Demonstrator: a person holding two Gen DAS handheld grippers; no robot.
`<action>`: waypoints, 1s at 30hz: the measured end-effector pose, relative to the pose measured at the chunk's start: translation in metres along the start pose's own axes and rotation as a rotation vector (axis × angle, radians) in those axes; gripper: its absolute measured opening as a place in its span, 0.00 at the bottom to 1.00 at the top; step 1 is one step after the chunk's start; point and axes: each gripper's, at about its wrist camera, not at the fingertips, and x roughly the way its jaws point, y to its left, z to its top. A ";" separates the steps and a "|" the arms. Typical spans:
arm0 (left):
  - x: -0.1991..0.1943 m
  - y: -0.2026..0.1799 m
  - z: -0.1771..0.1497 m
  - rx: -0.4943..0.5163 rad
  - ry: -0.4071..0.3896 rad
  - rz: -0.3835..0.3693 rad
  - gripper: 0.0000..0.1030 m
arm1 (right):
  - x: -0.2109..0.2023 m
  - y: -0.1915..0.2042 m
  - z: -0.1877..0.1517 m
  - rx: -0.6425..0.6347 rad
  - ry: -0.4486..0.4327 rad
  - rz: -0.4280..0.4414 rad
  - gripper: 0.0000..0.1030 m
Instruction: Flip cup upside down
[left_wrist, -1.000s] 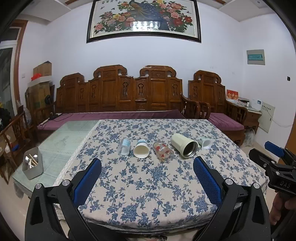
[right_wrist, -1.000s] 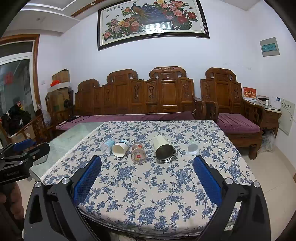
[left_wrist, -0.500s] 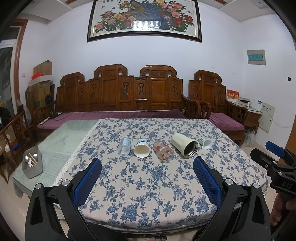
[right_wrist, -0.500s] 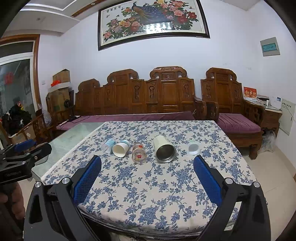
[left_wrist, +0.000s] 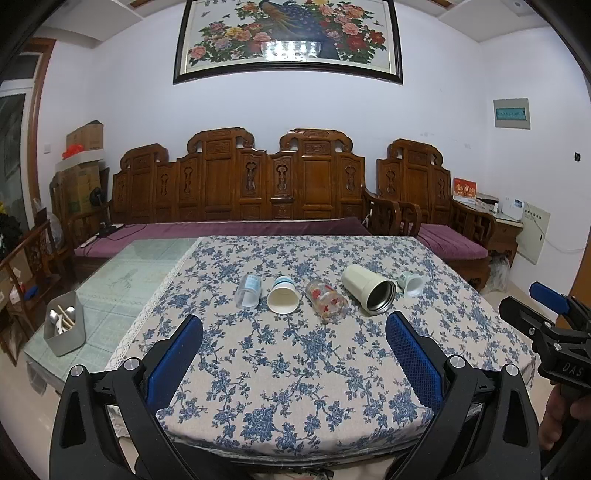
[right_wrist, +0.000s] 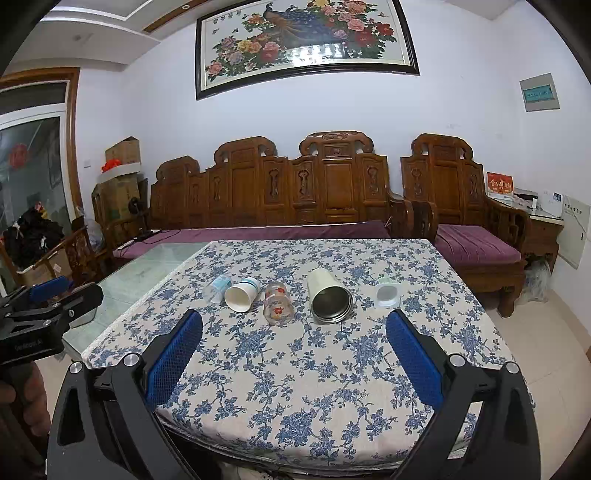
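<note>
We hold our left gripper (left_wrist: 293, 354) and right gripper (right_wrist: 293, 350) spread wide and empty near the table's (left_wrist: 295, 369) edge, five cups lying sideways mid-cloth, the cream steel-lined tumbler (left_wrist: 367, 290) among them.

Only "DAS" reads clearly — white letters on the right claw (left_wrist: 554, 314) body, seen right of the left claw (left_wrist: 293, 350); other labels blur.

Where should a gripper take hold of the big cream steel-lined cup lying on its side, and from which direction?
Probably across the cup's cream body, around mid-length, coming down from above with one finger on each long side. It lies on the tablecloth with its open mouth toward the cameras, so the round wall is the exposed part. The glass beside it leaves a gap. The open right gripper looks best aligned.
</note>
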 end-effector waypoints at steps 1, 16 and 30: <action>0.001 0.000 -0.001 -0.001 0.001 0.001 0.92 | -0.001 0.002 -0.001 -0.002 -0.001 -0.001 0.97; 0.003 0.000 -0.005 -0.005 0.003 -0.002 0.92 | -0.002 0.004 -0.001 -0.001 -0.001 -0.001 0.97; 0.004 -0.002 -0.009 -0.007 0.011 -0.003 0.92 | -0.003 0.006 -0.001 0.005 0.002 0.001 0.97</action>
